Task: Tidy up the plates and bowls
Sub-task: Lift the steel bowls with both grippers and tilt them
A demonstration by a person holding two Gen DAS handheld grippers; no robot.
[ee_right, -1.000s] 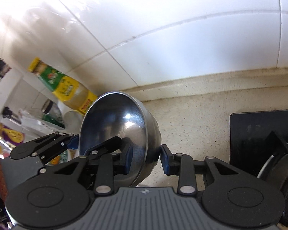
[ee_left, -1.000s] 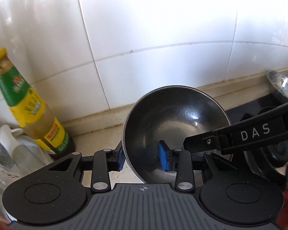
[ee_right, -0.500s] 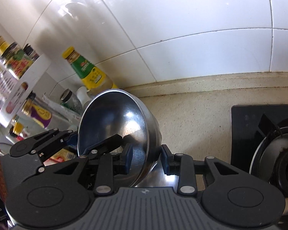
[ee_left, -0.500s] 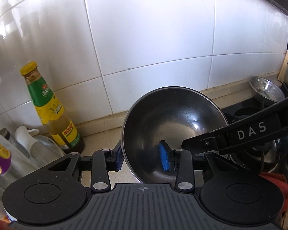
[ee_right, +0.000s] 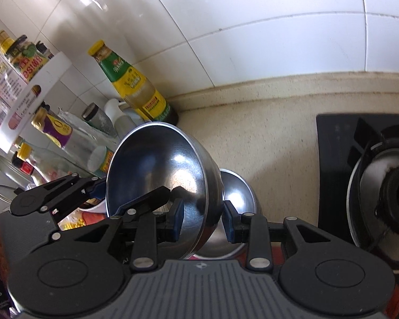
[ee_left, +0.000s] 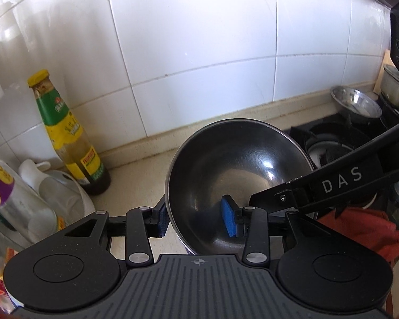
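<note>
Both left gripper (ee_left: 196,219) and right gripper (ee_right: 203,219) clamp round steel bowl (ee_right: 159,175)'s rim; lower level onto second steel bowl (ee_right: 236,199); release together.

Steel bowl (ee_left: 239,175): round, dark polished inside, bright highlight on inner wall, thin bright rim. Tilted, mouth facing the left wrist camera, held off the table. Left rim sits between blue pads (ee_left: 228,219); one pad inside the bowl, the other outside.

Second steel bowl (ee_right: 236,199): lower, just behind and right of the first in the right wrist view, mouth up, partly hidden.

Third steel bowl (ee_left: 355,103): upright, far right near the wall, beside the stove.
</note>
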